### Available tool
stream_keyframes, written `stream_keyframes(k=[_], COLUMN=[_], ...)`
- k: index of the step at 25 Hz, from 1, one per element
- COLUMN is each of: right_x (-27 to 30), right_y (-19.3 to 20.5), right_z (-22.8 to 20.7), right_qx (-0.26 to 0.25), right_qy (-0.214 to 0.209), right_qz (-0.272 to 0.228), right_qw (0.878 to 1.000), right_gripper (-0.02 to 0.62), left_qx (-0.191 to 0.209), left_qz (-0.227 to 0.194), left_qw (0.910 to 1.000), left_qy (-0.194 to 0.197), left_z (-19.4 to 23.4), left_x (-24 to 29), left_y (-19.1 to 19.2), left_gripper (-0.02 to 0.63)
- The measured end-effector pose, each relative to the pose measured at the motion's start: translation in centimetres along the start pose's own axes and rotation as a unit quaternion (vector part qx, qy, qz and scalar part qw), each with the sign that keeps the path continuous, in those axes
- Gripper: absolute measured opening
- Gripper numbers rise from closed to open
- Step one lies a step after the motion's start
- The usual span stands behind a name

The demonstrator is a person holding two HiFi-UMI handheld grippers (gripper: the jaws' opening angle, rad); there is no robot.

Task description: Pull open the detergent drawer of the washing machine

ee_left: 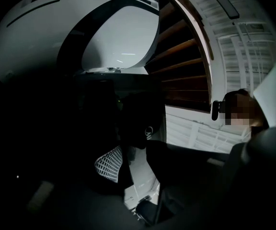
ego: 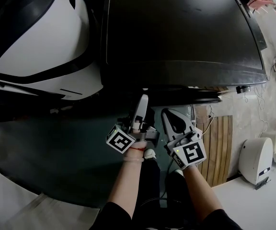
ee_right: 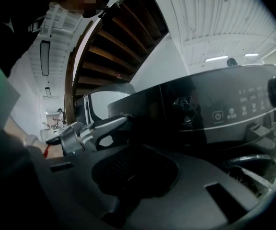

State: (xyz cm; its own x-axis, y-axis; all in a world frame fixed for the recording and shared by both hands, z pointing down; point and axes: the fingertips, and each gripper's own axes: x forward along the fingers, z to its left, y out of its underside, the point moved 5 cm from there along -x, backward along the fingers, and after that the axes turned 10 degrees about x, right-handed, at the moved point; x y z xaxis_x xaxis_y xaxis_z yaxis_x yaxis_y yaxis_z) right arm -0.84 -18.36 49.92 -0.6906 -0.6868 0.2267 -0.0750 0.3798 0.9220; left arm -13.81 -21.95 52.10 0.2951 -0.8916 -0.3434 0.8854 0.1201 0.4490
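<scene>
Standing at the upper middle of the head view: washing machine [ego: 181, 28], dark and flat-topped, front edge turned towards the person. Its control panel [ee_right: 224, 114] showed in the right gripper view, with a power button [ee_right: 218, 115] and, at the far right, a dial [ee_right: 274, 92]. Detergent drawer: somewhere on that dark front. Its outline could not be picked out in any view, nor whether it sat in or out.

Left gripper [ego: 142, 107]: held just below the machine's front edge, to the left of the other gripper, with the left cube [ego: 120, 141] towards the person. In its own view the jaws stood wide apart, with a checkered pad [ee_left: 107, 163] on one side. Pale floor showed through the gap and nothing lay between them. From the right gripper view its tip lay close to the left end of the machine's front, but contact could not be told.

Right gripper [ego: 172, 121]: beside the left one, just short of the front edge, with the right cube [ego: 191, 154] nearest the person. Its own view showed one broad grey jaw with a meshed pad [ee_right: 123, 169] across the bottom. The partner jaw was not made out, so the opening could not be judged. Nothing was seen gripped.

Also present: a white appliance [ego: 37, 37] with a black band, left of the machine, and a wooden slatted panel [ego: 219, 147] on the floor at right.
</scene>
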Motion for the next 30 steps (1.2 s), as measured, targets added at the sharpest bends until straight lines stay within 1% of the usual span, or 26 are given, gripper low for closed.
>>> stream_keyframes(k=[4, 7, 13, 19, 23, 30], right_x=[0.0, -0.4, -0.9, -1.3, -1.7, -2.6], right_y=[-0.8, -0.6, 0.3, 0.5, 0.7, 1.1], right_z=[0.1, 0.0, -0.1, 0.3, 0.8, 1.5], right_qx=[0.025, 0.025, 0.025, 0.029, 0.016, 0.011], right_qy=[0.006, 0.009, 0.013, 0.012, 0.004, -0.001], right_qz=[-0.01, -0.011, -0.005, -0.01, -0.013, -0.012], right_qw=[1.0, 1.0, 1.0, 0.999, 1.0, 1.0], right_gripper=[0.012, 0.012, 0.012, 0.012, 0.012, 0.012], left_qx=[-0.021, -0.03, -0.012, -0.009, -0.01, -0.009], left_qz=[-0.01, -0.007, 0.009, 0.013, 0.011, 0.01], left_qw=[0.9997, 0.9991, 0.9995, 0.9995, 0.9995, 0.9995], left_qy=[0.012, 0.03, 0.029, 0.027, 0.029, 0.028], left_z=[-0.1, -0.3, -0.1, -0.3, -0.8, -1.5], left_x=[0.1, 0.2, -0.9, -1.6, -2.4, -3.7], left_y=[0.1, 0.1, 0.3, 0.4, 0.7, 1.0], left_gripper=[0.146, 0.133, 0.127, 0.127, 0.127, 0.127])
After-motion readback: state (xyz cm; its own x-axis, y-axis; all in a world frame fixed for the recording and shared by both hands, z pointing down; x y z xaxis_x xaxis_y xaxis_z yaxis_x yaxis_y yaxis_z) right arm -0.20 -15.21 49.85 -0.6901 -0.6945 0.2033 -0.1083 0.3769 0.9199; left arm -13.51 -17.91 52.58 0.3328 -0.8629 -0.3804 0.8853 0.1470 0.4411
